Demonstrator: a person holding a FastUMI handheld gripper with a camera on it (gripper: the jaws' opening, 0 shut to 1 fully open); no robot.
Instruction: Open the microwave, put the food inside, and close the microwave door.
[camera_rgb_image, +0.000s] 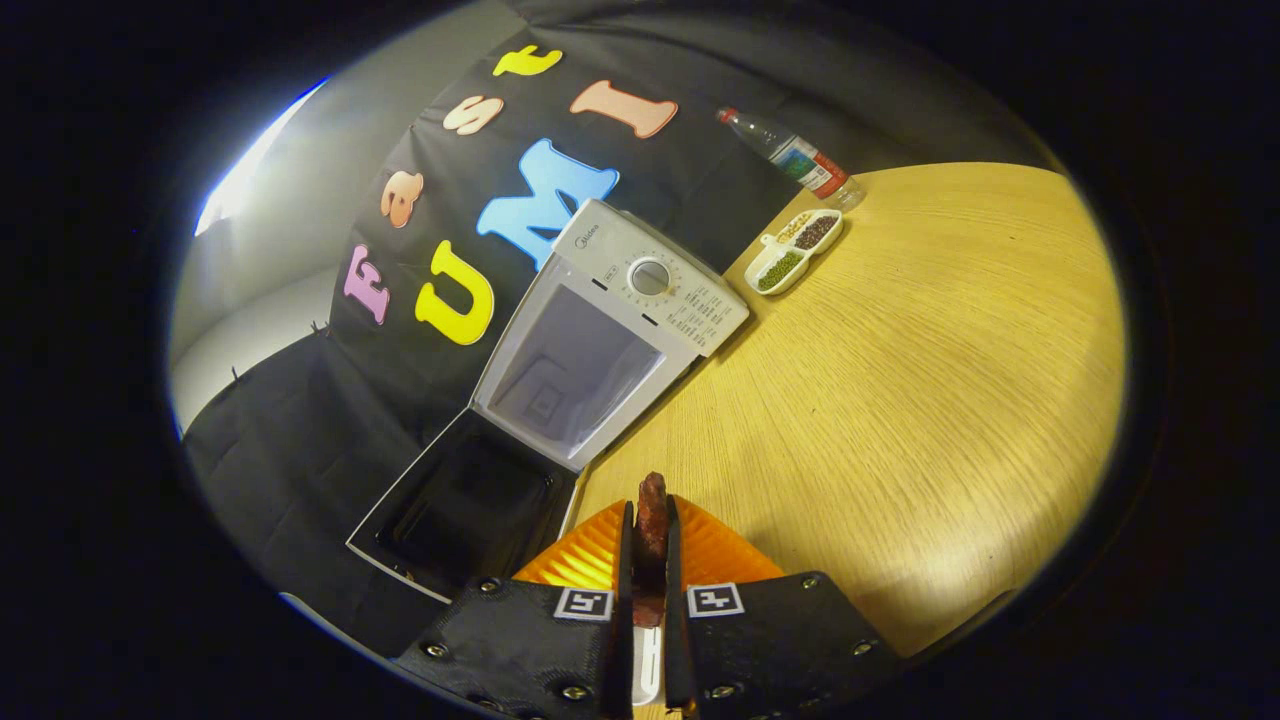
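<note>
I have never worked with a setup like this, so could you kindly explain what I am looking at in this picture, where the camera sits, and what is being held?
There is no robot arm here: a person carries a handheld two-finger gripper, and the camera rides on it, looking forward along the fingers, which is why the scene looks rounded and tilted. The fingers are closed on a thin reddish-brown piece of food. Beyond them, on a wooden table, stands a white microwave with its door swung fully open, showing the pale inside. Further along the table lie a small white divided dish holding dark and green bits, and past it a plastic bottle with a red cap. So the door is open and the food is not yet inside.
</note>
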